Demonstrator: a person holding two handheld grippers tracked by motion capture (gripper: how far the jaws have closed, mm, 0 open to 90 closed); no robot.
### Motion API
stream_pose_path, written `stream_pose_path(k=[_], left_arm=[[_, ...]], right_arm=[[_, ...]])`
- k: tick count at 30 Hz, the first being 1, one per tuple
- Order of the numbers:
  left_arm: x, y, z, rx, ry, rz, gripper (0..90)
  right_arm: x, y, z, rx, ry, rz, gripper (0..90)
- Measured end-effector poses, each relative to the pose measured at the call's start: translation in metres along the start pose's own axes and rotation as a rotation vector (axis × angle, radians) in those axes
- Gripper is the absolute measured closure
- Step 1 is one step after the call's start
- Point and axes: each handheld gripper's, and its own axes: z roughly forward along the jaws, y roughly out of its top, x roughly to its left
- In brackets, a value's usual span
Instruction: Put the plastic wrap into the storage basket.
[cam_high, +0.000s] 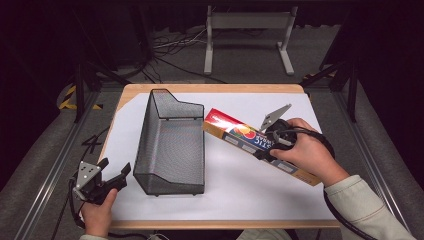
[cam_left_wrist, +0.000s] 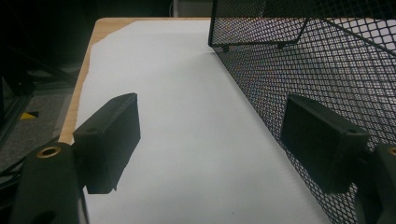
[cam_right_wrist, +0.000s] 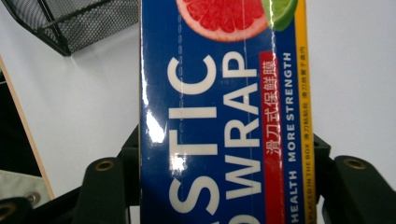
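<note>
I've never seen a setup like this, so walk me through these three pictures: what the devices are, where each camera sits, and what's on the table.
A person holds a hand-operated claw in each hand. The high view looks down on a table covered with white paper. On it stands a black mesh basket. The right claw is shut on a plastic wrap box; the left claw waits open beside the basket. The other two pictures come from cameras riding on each claw: one looks past open jaws at the basket wall, the other at the box.

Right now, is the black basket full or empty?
Empty: the mesh basket shows bare netting inside, and the plastic wrap box is outside it.
</note>
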Motion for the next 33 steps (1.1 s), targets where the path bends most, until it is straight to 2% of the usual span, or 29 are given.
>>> stream_pose_path(k=[6, 11, 18, 20, 24, 29, 33], left_arm=[[0.000, 0.000, -0.001, 0.004, -0.001, 0.006, 20.8], [0.000, -0.001, -0.008, -0.036, 0.003, 0.012, 20.8], [0.001, -0.003, -0.011, -0.025, 0.007, 0.022, 20.6], [0.001, -0.003, -0.011, -0.027, 0.009, 0.019, 20.5], [0.003, -0.004, -0.014, -0.026, 0.016, 0.015, 20.6], [0.004, -0.005, -0.016, -0.026, 0.019, 0.008, 20.6], [0.005, -0.005, -0.015, -0.026, 0.017, 0.006, 20.6]], right_arm=[[0.000, 0.005, -0.005, -0.037, -0.010, 0.010, 40.4], [-0.001, 0.010, -0.006, -0.050, 0.002, 0.046, 40.4], [0.001, 0.024, -0.002, -0.060, -0.008, 0.132, 40.4], [0.002, 0.027, -0.002, -0.060, -0.008, 0.138, 40.5], [0.006, 0.041, 0.002, -0.057, -0.005, 0.176, 40.5], [0.010, 0.060, 0.008, -0.059, -0.012, 0.250, 40.5], [0.013, 0.071, 0.012, -0.059, -0.019, 0.274, 40.5]])
